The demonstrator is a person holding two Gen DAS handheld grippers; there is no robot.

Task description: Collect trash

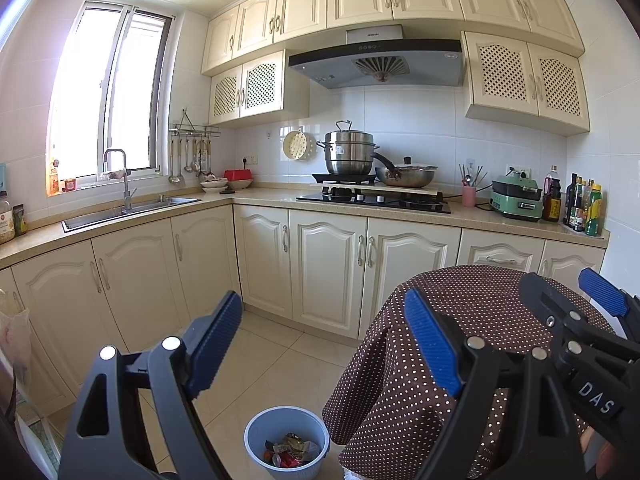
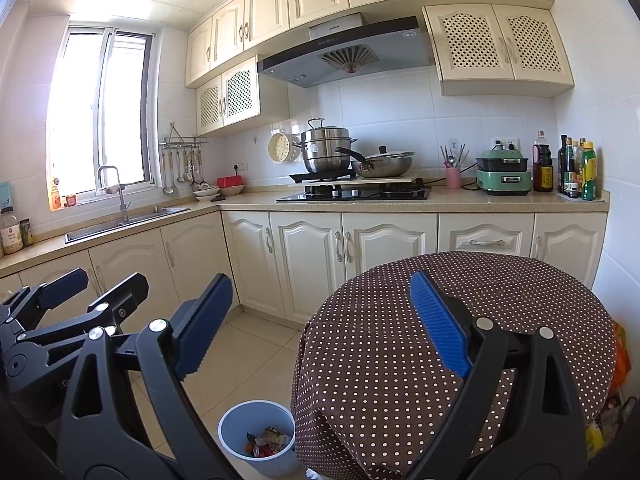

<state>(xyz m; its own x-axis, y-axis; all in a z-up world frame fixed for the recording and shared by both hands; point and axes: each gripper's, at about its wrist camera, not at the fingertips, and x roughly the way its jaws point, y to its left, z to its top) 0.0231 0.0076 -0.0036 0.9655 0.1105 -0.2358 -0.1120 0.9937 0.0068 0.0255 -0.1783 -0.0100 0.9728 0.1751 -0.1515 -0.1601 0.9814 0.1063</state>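
A blue trash bin (image 1: 286, 442) stands on the tiled floor beside a round table (image 1: 492, 300) with a brown polka-dot cloth. Crumpled wrappers (image 1: 290, 450) lie inside the bin. The bin also shows in the right wrist view (image 2: 258, 436), with wrappers (image 2: 266, 442) in it. My left gripper (image 1: 324, 344) is open and empty, held high above the bin. My right gripper (image 2: 324, 324) is open and empty, above the table's left edge (image 2: 320, 340). The right gripper also shows in the left wrist view (image 1: 576, 300); the left gripper shows in the right wrist view (image 2: 96, 286).
L-shaped counter with cream cabinets (image 2: 308, 252). Sink and tap (image 2: 120, 208) under the window at left. Stove (image 2: 356, 192) with a steamer pot and wok. Green appliance (image 2: 502, 176) and bottles (image 2: 576, 172) at right. A plastic bag (image 1: 14, 344) hangs at far left.
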